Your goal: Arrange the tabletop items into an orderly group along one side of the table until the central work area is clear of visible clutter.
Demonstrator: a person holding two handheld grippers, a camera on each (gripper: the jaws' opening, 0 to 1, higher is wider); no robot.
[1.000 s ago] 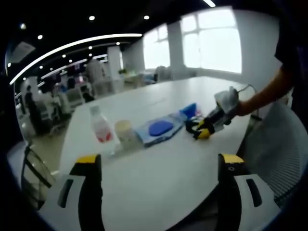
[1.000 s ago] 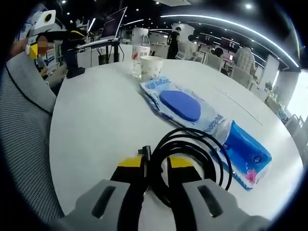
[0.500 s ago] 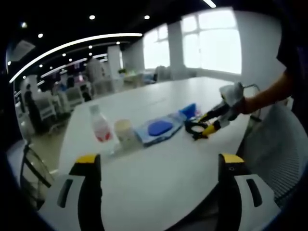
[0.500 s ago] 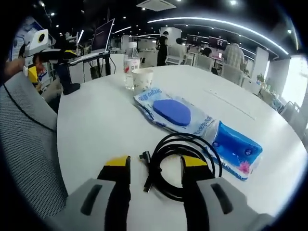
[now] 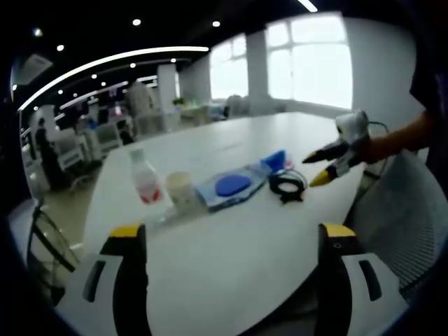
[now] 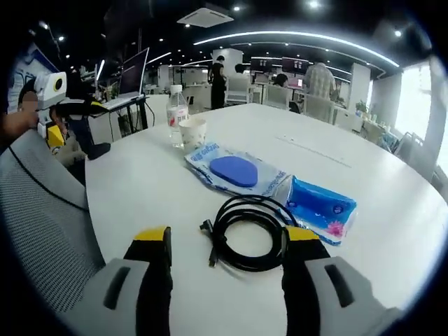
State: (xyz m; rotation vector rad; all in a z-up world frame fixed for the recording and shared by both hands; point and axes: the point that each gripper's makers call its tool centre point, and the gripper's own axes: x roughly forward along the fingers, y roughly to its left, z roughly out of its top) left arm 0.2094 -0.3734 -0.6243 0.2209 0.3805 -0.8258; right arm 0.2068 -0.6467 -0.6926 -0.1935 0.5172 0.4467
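right gripper released black cable, jaws spread, drawn back from table

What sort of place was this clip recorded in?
Most likely an open-plan office: a large white table under curved ceiling light strips, rows of desks with a monitor, and people working in the background. A mesh office chair stands at the table's edge.
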